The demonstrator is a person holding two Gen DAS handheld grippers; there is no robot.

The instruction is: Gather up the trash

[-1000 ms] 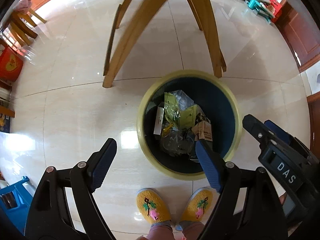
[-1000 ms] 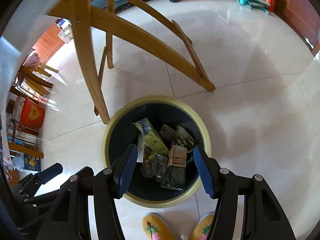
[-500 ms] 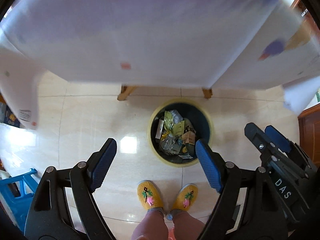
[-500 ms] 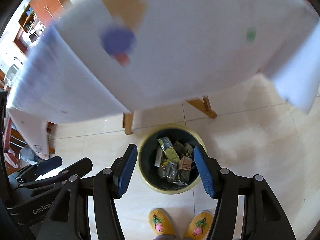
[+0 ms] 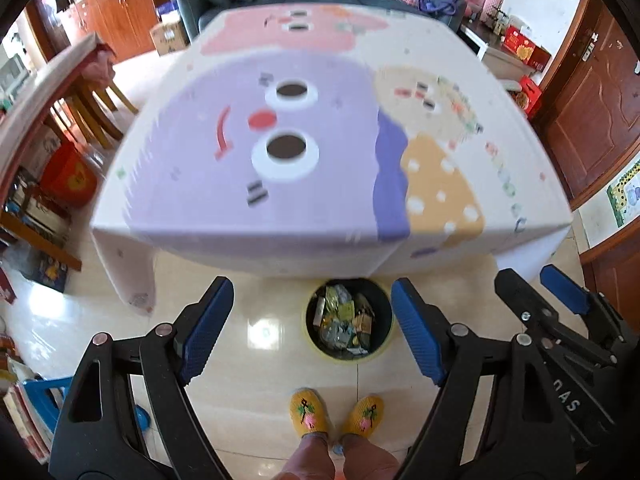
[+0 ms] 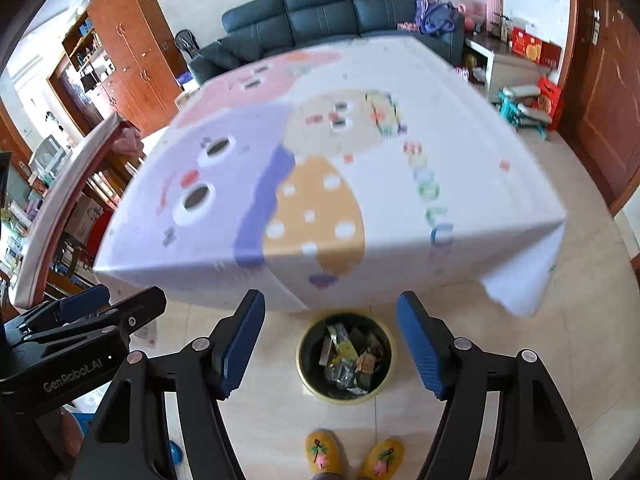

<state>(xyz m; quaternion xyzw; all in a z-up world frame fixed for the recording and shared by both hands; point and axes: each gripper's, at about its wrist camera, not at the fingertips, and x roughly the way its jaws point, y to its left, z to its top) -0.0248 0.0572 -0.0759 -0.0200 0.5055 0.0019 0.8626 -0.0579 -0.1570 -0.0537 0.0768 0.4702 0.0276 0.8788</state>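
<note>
Bin (image 5: 347,322) sits on the floor (image 5: 248,380), round, dark inside w/ yellow rim, just below the near tabletop edge. It's about half full of trash (image 5: 343,319): crinkly yellow-green wrappers, clear plastic, a brown card piece, all jumbled.

Left tool (image 5: 312,330): wide apart, nothing between the blue ribbed pads (image 5: 206,330), bin seen in the gap. Right tool (image 6: 331,344): also wide apart, empty, bin centred between its pads (image 6: 240,344) in the right wrist view. Both are black frames w/ rivets, held high over the floor, side by side; each shows in the other's view.

Tabletop (image 5: 320,140) is covered by a smooth cloth, white w/ cartoon print in purple, pink, orange; corners hang down. Blurred.

Floor is glossy cream tile. Person's feet in yellow knit slippers (image 5: 338,412) w/ pink flowers, near the bin.
</note>
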